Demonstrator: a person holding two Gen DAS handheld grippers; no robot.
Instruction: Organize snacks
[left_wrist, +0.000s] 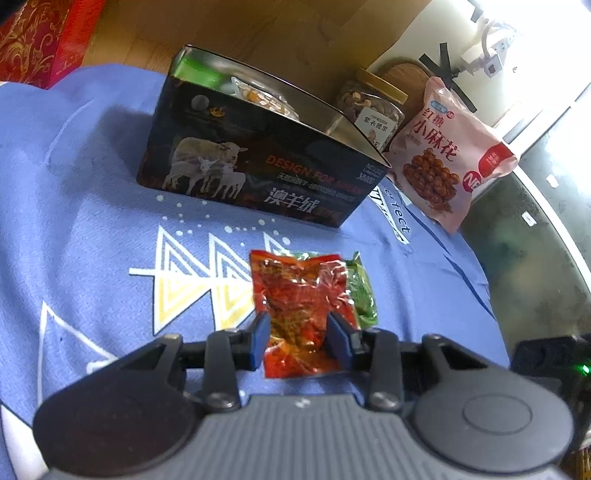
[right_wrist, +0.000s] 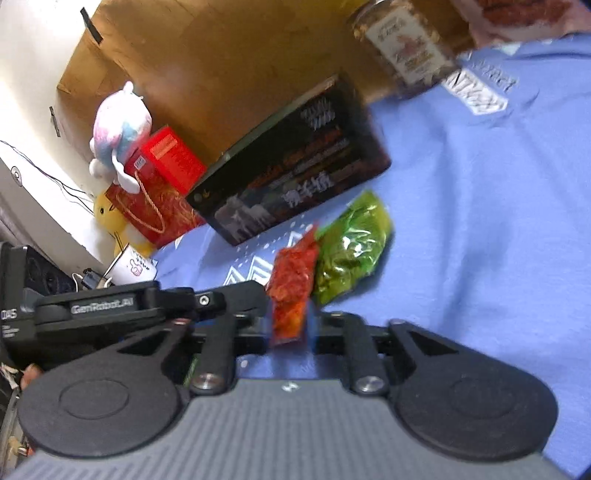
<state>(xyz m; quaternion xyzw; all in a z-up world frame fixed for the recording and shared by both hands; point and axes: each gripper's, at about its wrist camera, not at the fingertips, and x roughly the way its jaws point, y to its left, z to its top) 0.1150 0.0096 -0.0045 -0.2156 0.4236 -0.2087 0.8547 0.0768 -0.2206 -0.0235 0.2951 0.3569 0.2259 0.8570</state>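
2 grippers seen over blue cloth (left_wrist: 92, 177). Left gripper (left_wrist: 299, 341) clamped on red snack packet (left_wrist: 303, 299), fingers pressed against both sides. Green snack packet (left_wrist: 364, 291) lain on cloth, partly hidden under red one. Right gripper (right_wrist: 290, 325) blurred; grip state cannot be told, though same red packet (right_wrist: 291, 291) is framed between its fingers. Open black tin (left_wrist: 258, 162) stood beyond, nut jar (left_wrist: 369, 107) and pink bag (left_wrist: 448, 155) placed just beside it.

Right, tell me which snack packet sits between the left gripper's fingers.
The red packet, framed by the left gripper; the green packet lies beside it, outside the fingers.
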